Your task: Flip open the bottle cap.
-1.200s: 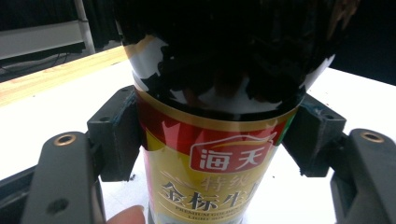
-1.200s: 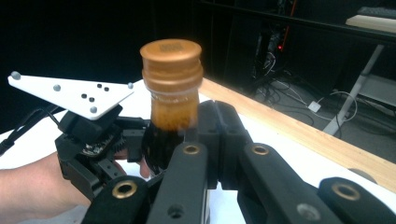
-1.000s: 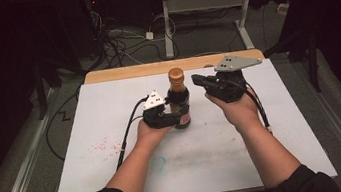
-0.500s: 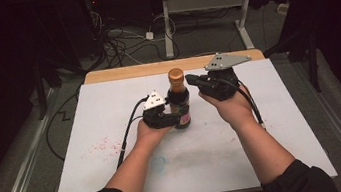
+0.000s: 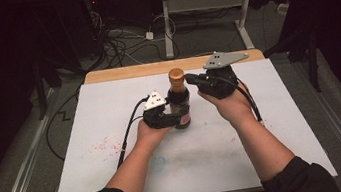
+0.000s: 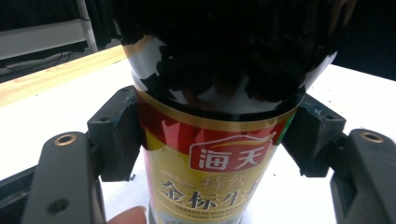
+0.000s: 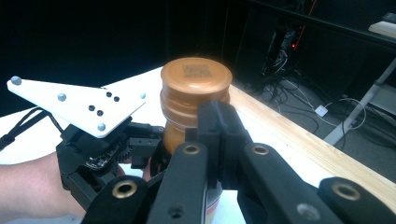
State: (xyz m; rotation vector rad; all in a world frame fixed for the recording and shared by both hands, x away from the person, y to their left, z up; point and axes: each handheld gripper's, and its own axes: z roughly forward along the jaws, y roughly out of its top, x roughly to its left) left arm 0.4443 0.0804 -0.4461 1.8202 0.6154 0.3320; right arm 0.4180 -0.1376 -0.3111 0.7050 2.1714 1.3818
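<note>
Left gripper (image 5: 178,118) clamps an upright soy sauce bottle (image 5: 179,100); right gripper (image 5: 190,79), closed, sits beside its orange cap (image 5: 175,74).

Glossy glass bottle (image 6: 212,116), matt plastic cap (image 7: 196,88).

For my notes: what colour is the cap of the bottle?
The cap is orange-brown; the right gripper view shows it best.

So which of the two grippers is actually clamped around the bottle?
The left gripper: its jaws squeeze the bottle body. The right gripper is only by the cap.
</note>
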